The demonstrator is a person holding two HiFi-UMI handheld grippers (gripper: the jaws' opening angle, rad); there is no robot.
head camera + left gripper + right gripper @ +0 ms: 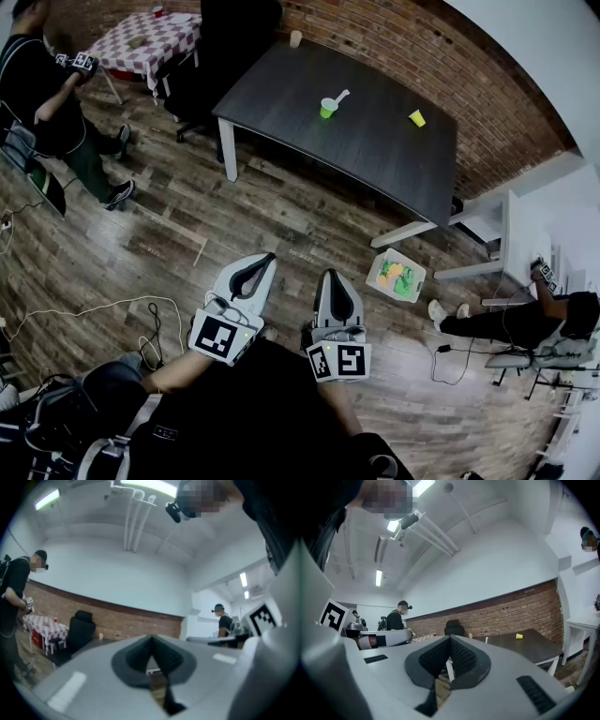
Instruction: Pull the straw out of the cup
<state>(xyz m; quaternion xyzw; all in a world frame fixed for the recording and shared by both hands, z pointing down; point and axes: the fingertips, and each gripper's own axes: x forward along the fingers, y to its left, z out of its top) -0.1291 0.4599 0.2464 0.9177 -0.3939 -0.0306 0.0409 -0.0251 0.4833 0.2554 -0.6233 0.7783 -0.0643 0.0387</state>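
While straw [341,96] sits in cup [326,110], left tool [266,257], right tool [330,276] closed.

Lab space: brick wall [394,47], dark table [375,150]

The right gripper [450,640] has its jaws pressed together at the tips with nothing between them; in the gap lower down, wooden floor [441,686] and a white leg [449,670] show through. Beyond the jaws stands a dark surface [525,648]. A small yellow cup [519,636] sits on the surface near its far edge. A brick wall [511,611] runs behind the surface, and a black chair [452,627] stands at its left end. Further left of the surface a person [396,618] in dark clothes stands. To the right of the surface is a white table [581,623]. High above the surface, strip lights [378,577] glow on the ceiling
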